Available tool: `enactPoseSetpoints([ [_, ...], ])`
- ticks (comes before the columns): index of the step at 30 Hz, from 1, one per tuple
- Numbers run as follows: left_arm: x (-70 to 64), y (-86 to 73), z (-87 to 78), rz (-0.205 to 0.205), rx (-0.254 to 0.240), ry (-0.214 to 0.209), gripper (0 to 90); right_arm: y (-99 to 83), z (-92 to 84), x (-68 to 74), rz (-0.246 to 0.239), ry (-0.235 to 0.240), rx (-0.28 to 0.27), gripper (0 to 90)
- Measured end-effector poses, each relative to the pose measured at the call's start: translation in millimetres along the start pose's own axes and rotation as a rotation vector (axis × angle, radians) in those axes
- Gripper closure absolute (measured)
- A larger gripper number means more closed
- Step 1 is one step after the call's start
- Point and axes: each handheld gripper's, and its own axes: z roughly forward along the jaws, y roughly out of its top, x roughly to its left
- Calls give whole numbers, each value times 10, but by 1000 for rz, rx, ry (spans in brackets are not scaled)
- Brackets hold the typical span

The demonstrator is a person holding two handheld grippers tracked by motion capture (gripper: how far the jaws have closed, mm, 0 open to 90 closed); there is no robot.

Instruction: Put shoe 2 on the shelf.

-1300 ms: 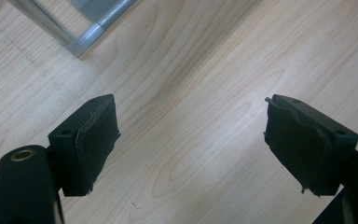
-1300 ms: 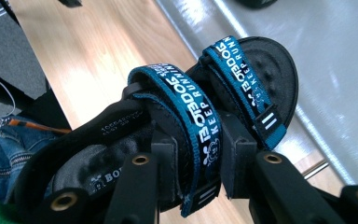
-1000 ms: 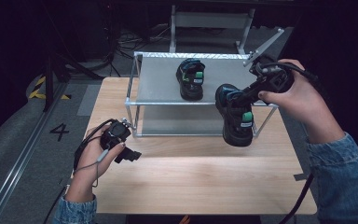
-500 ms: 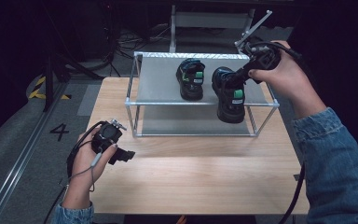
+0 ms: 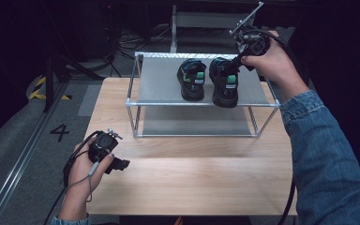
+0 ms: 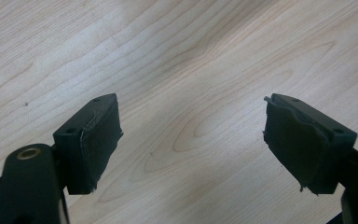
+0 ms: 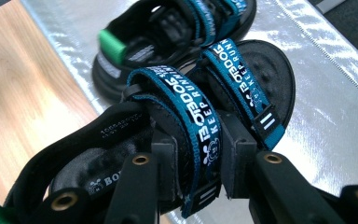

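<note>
Right tongs are clenched on the blue strap of a sandal, carried just over the rack top shelf, close beside the second sandal standing there. Risk, as judged: the strap grip lets the sole swing and knock its neighbour, or slip on release. Left tongs hang released, empty, over the bench. The lower shelf holds nothing.

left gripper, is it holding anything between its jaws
No, the left gripper stands open over the bare wooden table, with nothing between its jaws.
</note>
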Motion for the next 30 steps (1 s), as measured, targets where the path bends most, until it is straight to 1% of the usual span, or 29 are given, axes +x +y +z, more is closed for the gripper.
enactPoseSetpoints([
  [1,-4,-14,0,-5,-6,-8,184,6,20,-23,4,-2,0,709],
  [2,-6,-24,-4,-3,-5,-7,182,30,68,-85,18,-2,4,709],
  [4,-5,-34,-5,0,-4,-8,180,30,68,-85,18,-2,4,709],
  [5,-1,-52,-12,4,-2,-10,180,41,87,-113,20,-3,6,709],
  [6,-5,-60,-10,-1,-4,-13,176,67,135,-173,28,-1,7,709],
  [8,-5,-78,-9,4,-1,-10,176,88,174,-206,40,-2,7,709],
  [11,-8,-102,-2,-1,4,-13,176,114,238,-259,45,-3,9,709],
  [13,-1,-115,-2,-1,4,-12,176,132,281,-293,40,-4,14,709],
  [16,0,-125,-6,-7,2,-10,176,162,351,-328,32,-9,20,709],
  [20,-2,-130,11,-1,6,-14,176,186,411,-350,36,-15,28,709],
  [21,-10,-132,29,-6,12,-19,176,206,467,-367,34,-16,34,709],
  [22,-10,-132,29,-6,12,-19,176,212,482,-374,33,-17,37,709],
  [23,-19,-137,38,-15,21,-23,176,212,482,-374,33,-17,37,709],
  [24,-16,-136,41,-6,24,-20,176,221,507,-381,41,-12,40,709],
  [26,-13,-145,53,-2,29,-25,176,240,571,-395,37,-18,49,709],
  [29,-10,-149,57,-11,30,-26,176,244,598,-405,37,-19,51,708],
  [30,-2,-145,59,-5,28,-22,176,245,613,-412,41,-17,52,709],
])
